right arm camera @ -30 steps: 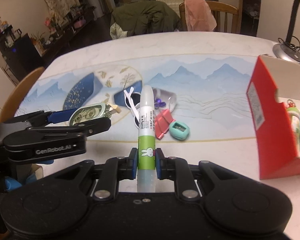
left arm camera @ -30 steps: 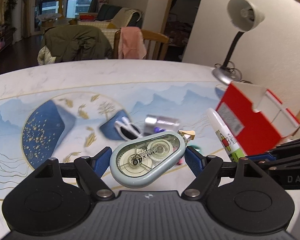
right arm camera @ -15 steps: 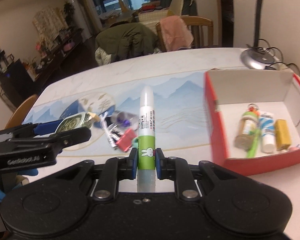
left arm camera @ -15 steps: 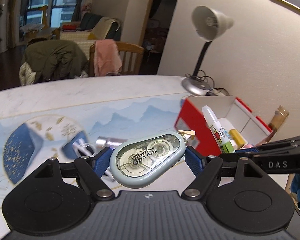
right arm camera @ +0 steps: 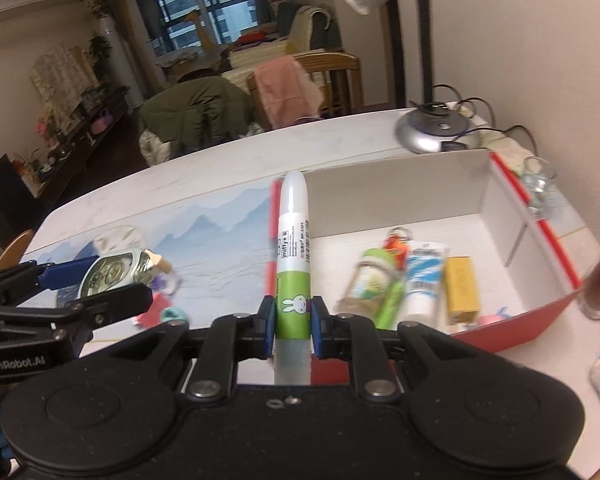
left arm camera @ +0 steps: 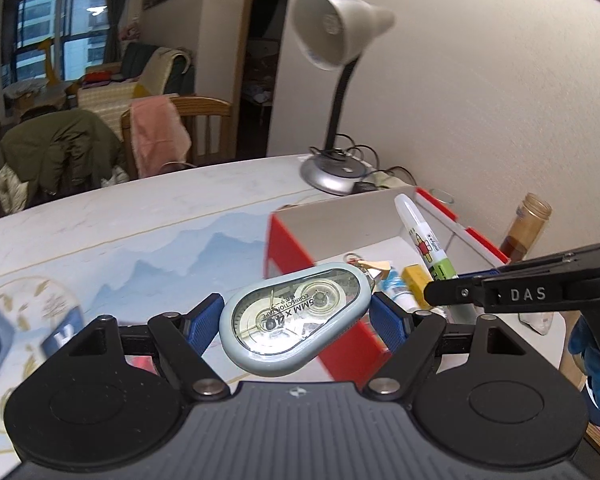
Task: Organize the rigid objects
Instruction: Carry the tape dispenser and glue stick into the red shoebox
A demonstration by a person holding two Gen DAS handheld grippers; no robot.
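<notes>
My left gripper (left arm camera: 298,320) is shut on a pale blue correction tape dispenser (left arm camera: 296,316), held flat between the blue pads above the near left wall of the red box (left arm camera: 288,240). My right gripper (right arm camera: 293,326) is shut on a white and green glue pen (right arm camera: 294,248) that points forward over the same red box (right arm camera: 556,264). Inside the box lie a keychain bottle (right arm camera: 364,284), a white and blue tube (right arm camera: 422,276) and a yellow block (right arm camera: 462,288). In the left wrist view the glue pen (left arm camera: 422,240) shows at the right; in the right wrist view the dispenser (right arm camera: 116,272) shows at the left.
A grey desk lamp (left arm camera: 332,176) stands behind the box, its cable trailing on the table. A brown jar (left arm camera: 526,228) and a small glass (right arm camera: 540,184) stand to the right of the box. Small items, among them a teal sharpener (right arm camera: 172,314), lie on the blue-patterned mat (right arm camera: 220,232).
Both grippers have carried their objects to the right, from above the loose items on the mat to above the red box. Neither grip has altered.
</notes>
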